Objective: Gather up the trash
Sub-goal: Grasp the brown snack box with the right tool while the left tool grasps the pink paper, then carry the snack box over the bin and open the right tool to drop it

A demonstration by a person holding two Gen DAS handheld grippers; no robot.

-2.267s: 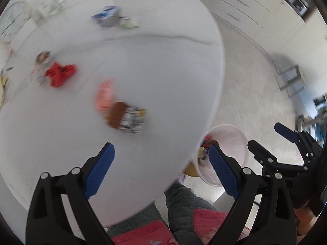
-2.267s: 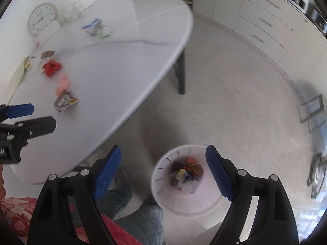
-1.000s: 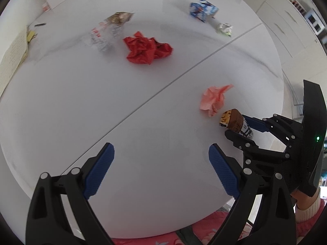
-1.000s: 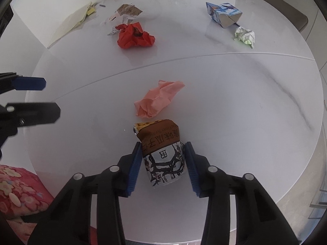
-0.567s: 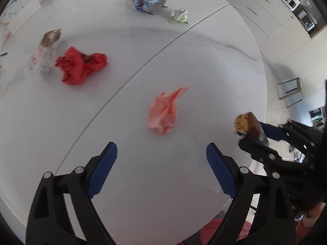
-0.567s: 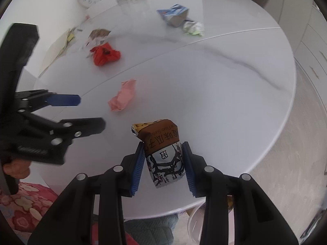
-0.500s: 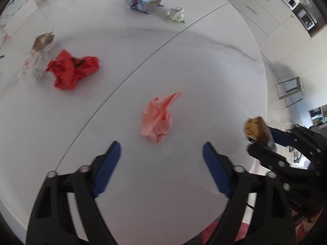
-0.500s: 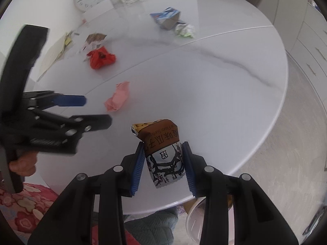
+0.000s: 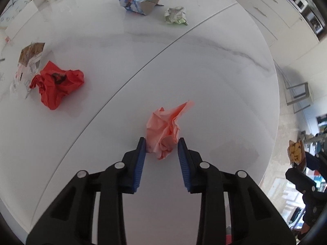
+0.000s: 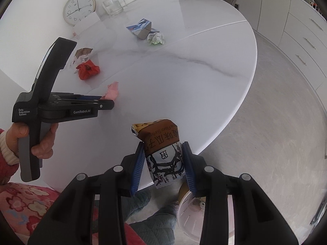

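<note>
My left gripper (image 9: 161,143) is shut on a crumpled pink paper (image 9: 166,131) that lies on the white round table (image 9: 204,77); it also shows in the right wrist view (image 10: 103,100) with the pink paper (image 10: 113,90). My right gripper (image 10: 163,147) is shut on a brown and white snack bag (image 10: 161,153), held past the table's near edge above a white trash bin (image 10: 196,216). The bag also shows at the far right of the left wrist view (image 9: 295,153).
On the table lie a crumpled red wrapper (image 9: 56,83), a torn brown and white packet (image 9: 28,57), a blue carton (image 9: 140,0) and a green and white paper ball (image 9: 175,16). A clock (image 10: 79,9) and a glass (image 10: 114,5) stand at the back.
My left gripper has moved down to the pink paper and closed on it. My right gripper has carried the snack bag off the table toward the bin.
</note>
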